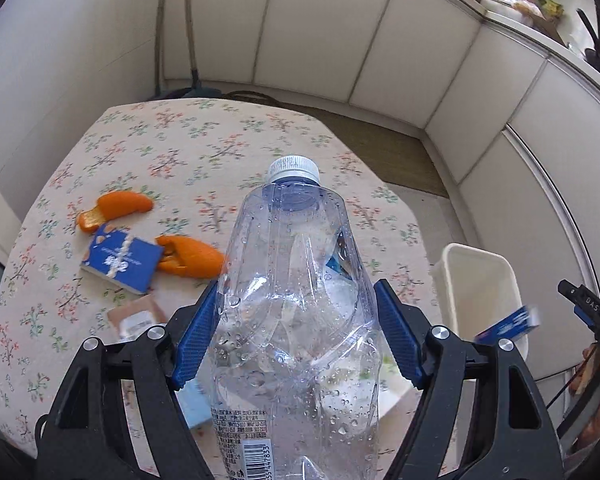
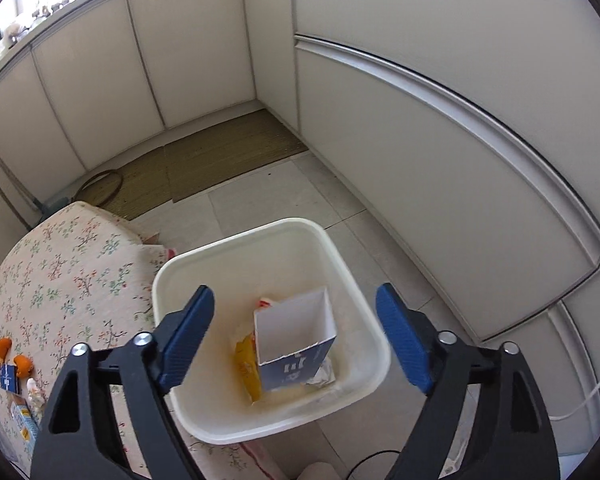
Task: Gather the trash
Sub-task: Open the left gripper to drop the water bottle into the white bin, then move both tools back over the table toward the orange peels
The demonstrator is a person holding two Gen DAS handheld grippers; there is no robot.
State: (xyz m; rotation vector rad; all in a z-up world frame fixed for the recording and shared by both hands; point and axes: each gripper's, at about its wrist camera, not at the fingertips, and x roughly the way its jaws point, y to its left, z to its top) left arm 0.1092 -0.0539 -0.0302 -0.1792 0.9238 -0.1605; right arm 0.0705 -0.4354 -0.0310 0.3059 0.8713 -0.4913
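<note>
**Left gripper clamped on bottle; right gripper spread above bin**

1. Left gripper point(image 1: 296, 332): both blue pads press against the sides of a clear plastic bottle point(image 1: 296, 320). The bottle is dented and beaded with droplets inside, carries a white cap at its far end and a barcode label at its near end, and points away from the camera above the table point(image 1: 188, 136).

2. Right gripper point(image 2: 296, 336): the jaws stand wide apart with nothing between the pads. It hangs directly above the white bin point(image 2: 364, 280). In the left wrist view this gripper shows at the right edge, with a blurred blue box point(image 1: 508, 322) just beside it over the bin rim.

3. Bin contents: an open blue-and-white carton point(image 2: 296, 344) stands upright inside, with a yellow wrapper point(image 2: 248, 364) beside it and crumpled white paper at the bottom. The bin stands on the tiled floor, against the right edge of the table.

4. Table: covered with a floral cloth. Toward the left edge lie two pieces of orange peel point(image 1: 120, 208), with a small blue box point(image 1: 120, 260) between them, touching the nearer piece. A brown packet point(image 1: 136, 316) lies closer to the near edge, partly hidden by the left gripper. A light blue carton point(image 2: 24, 424) sits near the near edge.
</note>
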